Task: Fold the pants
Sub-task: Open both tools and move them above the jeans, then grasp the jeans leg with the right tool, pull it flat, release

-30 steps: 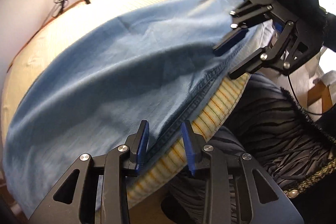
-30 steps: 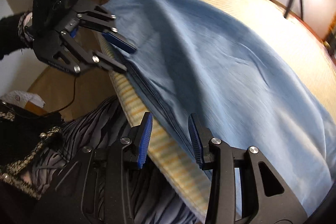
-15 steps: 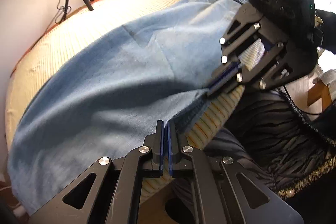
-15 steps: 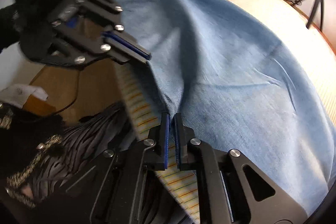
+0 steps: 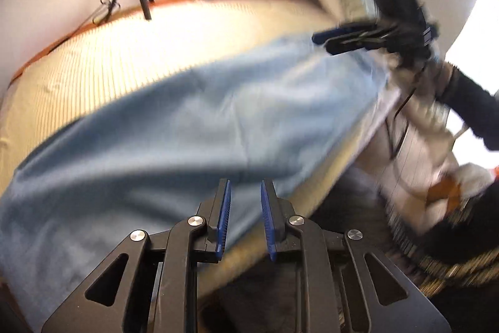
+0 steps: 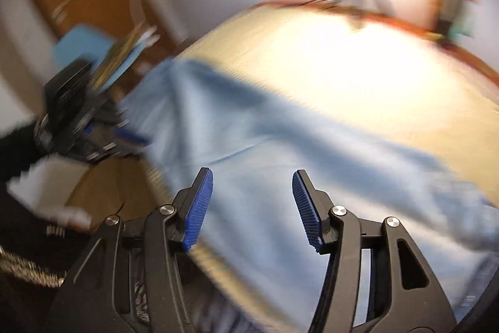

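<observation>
No legible text, label, brand or number anywhere in either wrist view; everything heavily motion-blurred.

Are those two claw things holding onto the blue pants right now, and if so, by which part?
Neither is. The left gripper and the right gripper both have their fingers spread apart with nothing between them; the blue pants lie loose on the bed.

Left claw parted over pants edge (frame blurred).
</observation>
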`<action>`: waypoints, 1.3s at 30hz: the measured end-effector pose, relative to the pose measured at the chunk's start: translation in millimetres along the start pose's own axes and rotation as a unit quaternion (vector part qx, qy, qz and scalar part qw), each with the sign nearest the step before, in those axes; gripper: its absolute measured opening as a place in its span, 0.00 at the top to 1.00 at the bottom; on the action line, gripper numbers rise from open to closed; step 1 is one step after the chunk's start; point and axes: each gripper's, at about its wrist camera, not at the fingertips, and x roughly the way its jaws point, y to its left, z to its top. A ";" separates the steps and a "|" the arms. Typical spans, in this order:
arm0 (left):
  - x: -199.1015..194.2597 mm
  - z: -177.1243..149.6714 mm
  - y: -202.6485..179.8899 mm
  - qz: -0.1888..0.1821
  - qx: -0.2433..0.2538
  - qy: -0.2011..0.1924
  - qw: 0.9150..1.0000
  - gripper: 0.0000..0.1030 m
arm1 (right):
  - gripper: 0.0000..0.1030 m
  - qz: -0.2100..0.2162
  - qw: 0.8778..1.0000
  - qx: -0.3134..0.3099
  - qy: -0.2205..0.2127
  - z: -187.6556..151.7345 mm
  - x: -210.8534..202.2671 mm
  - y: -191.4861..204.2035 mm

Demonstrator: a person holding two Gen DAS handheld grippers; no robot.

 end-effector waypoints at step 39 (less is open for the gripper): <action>168.6 121.0 -55.3 -0.063 0.064 0.040 0.995 0.74 | 0.80 -0.094 0.993 -0.001 0.071 -68.5 -15.8 -88.7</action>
